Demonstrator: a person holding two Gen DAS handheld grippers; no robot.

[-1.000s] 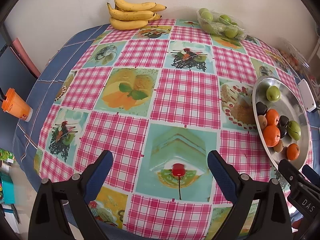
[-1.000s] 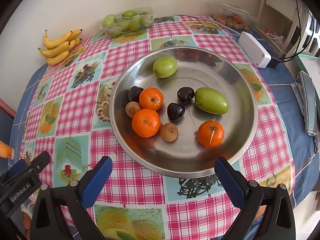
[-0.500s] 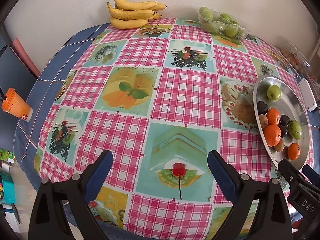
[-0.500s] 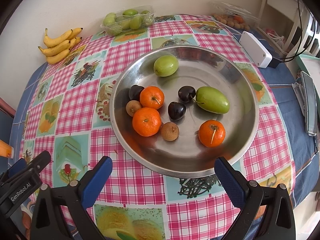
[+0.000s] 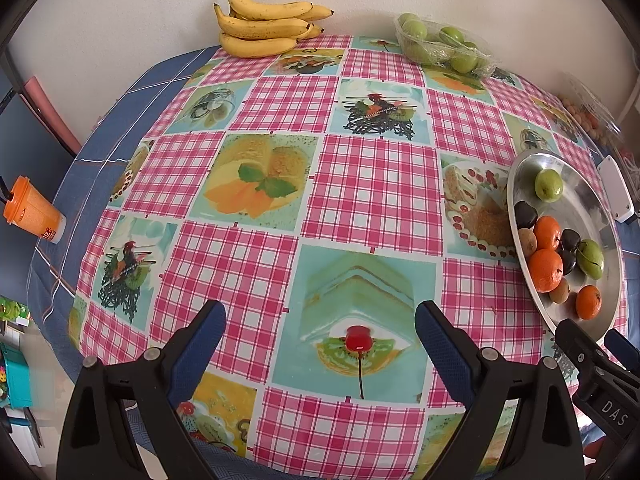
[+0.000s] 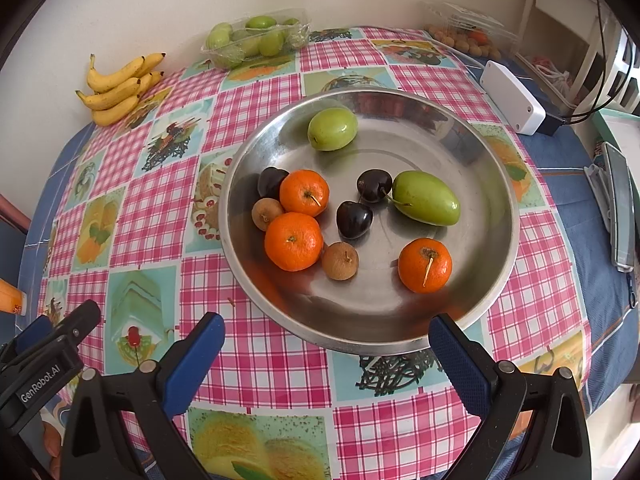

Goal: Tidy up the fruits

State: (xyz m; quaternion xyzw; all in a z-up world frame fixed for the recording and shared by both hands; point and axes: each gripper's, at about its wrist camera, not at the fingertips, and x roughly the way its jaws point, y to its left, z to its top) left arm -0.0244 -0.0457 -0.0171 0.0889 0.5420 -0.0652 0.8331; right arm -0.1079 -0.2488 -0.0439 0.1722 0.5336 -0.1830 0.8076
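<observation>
A round metal plate [image 6: 472,320] sits on the checked tablecloth and also shows in the left wrist view [image 5: 520,168]. It holds three oranges [image 6: 293,241], two green fruits [image 6: 425,198], dark cherries [image 6: 353,219] and small brown fruits [image 6: 340,261]. My right gripper [image 6: 326,348] is open and empty, just in front of the plate's near rim. My left gripper [image 5: 320,336] is open and empty over the cloth, left of the plate. A banana bunch [image 5: 262,26] and a clear tray of green fruit [image 5: 442,46] lie by the far wall.
An orange cup [image 5: 34,210] stands off the table's left side. A white box [image 6: 512,98] and a clear box of small fruit [image 6: 466,30] sit at the right back. A flat grey device [image 6: 618,208] lies at the right edge.
Both grippers have shifted slightly; the plate sits a little further right and lower in the views. Nothing was grasped or moved.
</observation>
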